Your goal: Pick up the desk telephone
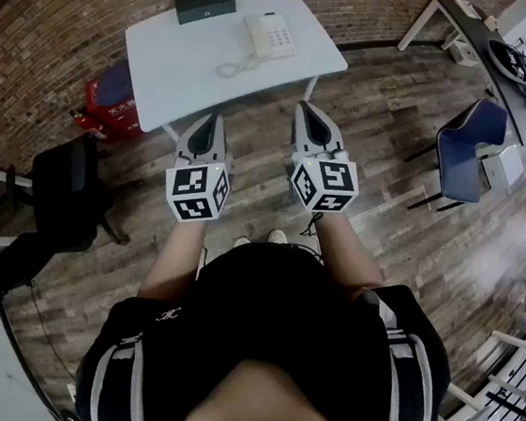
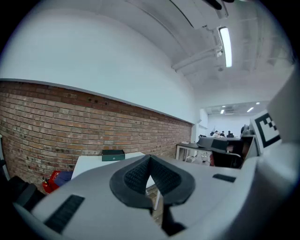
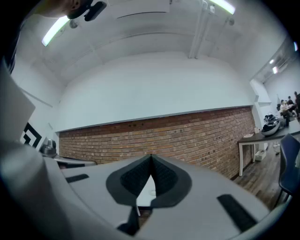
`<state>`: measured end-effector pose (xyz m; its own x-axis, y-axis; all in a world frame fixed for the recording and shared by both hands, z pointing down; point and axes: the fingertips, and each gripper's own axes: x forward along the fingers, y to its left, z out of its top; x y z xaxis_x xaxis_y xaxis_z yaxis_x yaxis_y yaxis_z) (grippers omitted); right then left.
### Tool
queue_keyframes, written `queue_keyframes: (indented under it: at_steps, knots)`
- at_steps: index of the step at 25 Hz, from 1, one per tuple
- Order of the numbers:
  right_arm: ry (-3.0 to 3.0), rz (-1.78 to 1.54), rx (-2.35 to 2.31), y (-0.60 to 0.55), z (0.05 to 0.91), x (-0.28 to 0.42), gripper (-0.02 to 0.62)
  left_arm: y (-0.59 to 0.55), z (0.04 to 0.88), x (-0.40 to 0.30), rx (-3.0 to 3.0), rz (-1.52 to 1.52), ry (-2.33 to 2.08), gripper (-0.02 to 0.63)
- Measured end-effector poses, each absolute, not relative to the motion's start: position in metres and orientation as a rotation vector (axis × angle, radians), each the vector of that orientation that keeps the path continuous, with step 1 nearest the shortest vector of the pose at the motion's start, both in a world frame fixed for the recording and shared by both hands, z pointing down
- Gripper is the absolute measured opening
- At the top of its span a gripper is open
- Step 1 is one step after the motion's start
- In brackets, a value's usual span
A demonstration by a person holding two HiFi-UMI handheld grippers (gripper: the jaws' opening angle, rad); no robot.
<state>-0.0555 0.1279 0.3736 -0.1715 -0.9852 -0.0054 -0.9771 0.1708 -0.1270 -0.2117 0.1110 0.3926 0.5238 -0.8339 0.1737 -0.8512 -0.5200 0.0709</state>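
White desk telephone sits on white rectangular desk, toward right end; dark green box at far edge. Your left gripper and right gripper: jaws closed, empty, held before near edge.

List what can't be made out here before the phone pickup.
Head view: key print on the desk telephone is too small to read. The red items beside the white table are too small to identify.
Left gripper view: the shut left gripper covers the table right of the dark box; no telephone shows.
Right gripper view: the shut right gripper covers nearly all the table; telephone not discernible.
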Motion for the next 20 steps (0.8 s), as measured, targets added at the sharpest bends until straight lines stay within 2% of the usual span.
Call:
queue_keyframes:
  at_steps: [20]
  knots:
    - [2.349, -0.101, -1.913, 0.131, 0.368, -0.001, -0.002, 0.112, 0.385, -0.149, 2.612, 0.212, -1.478, 0.0]
